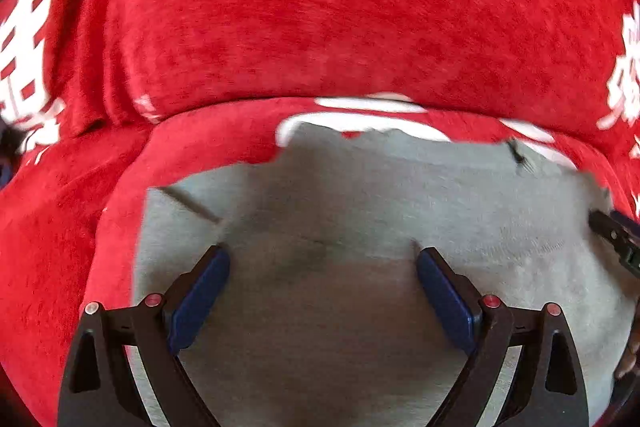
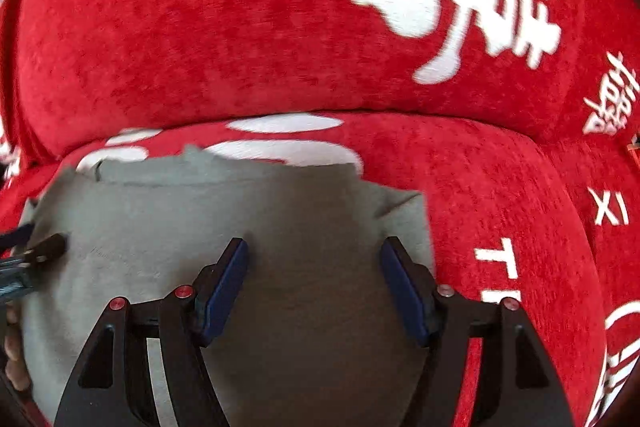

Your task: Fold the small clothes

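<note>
A grey knit garment [image 1: 360,211] lies on a red plush sofa cover with white characters [image 1: 320,7]; its near edge is cut off. Left claw [image 1: 323,263] and right claw [image 2: 314,255] gape empty.

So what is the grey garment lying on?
The grey garment lies on a red cover with white characters, which shows past its far and side edges. Whatever sits directly beneath the cloth is covered and cannot be seen.
</note>
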`<action>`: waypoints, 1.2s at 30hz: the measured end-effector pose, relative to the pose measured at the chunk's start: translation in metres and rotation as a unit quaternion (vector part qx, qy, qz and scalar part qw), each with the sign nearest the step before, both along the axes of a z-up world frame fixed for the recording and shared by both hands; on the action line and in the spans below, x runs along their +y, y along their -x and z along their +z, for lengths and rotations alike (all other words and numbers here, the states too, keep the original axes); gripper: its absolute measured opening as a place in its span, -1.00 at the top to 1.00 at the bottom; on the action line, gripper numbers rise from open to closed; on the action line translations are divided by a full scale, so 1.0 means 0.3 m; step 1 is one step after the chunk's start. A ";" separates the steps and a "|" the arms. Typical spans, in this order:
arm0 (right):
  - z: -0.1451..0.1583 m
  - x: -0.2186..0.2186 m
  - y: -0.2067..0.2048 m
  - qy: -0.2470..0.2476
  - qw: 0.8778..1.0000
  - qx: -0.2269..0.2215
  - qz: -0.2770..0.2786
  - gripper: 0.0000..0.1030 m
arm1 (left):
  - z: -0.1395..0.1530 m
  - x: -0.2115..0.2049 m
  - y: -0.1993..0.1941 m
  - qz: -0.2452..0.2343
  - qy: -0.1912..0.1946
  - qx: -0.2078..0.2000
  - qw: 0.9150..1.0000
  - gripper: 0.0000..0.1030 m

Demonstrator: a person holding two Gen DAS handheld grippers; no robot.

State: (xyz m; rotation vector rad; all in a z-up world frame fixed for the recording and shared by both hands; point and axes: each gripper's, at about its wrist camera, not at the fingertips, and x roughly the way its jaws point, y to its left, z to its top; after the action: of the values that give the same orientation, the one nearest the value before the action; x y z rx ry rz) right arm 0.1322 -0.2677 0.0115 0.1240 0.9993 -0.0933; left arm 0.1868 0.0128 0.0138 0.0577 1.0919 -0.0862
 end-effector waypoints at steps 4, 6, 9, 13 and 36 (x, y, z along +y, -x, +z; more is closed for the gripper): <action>0.019 -0.014 0.004 -0.001 1.000 0.009 -0.019 -0.44 | 0.019 -0.028 0.026 0.009 -0.055 -0.017 0.998 -0.86; 0.064 -0.002 0.053 0.002 1.000 -0.014 -0.012 -0.44 | 0.047 -0.043 0.072 -0.003 -0.072 -0.033 0.997 -0.86; 0.119 0.079 0.175 -0.029 0.998 -0.049 0.041 -0.44 | 0.114 -0.055 0.191 -0.026 0.003 -0.049 0.998 -0.86; 0.093 0.225 0.271 -0.015 0.993 -0.044 0.106 -0.44 | 0.092 -0.112 0.279 -0.049 -0.011 -0.049 0.998 -0.86; 0.016 0.232 0.573 0.020 0.992 -0.060 0.112 -0.52 | 0.042 0.050 0.571 -0.039 -0.017 -0.059 0.997 -1.00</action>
State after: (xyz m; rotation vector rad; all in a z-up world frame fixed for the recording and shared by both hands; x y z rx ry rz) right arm -0.0396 -0.1980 0.0163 -0.0190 0.8858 0.0979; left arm 0.0156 0.0277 0.0264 0.1338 0.9738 -0.1327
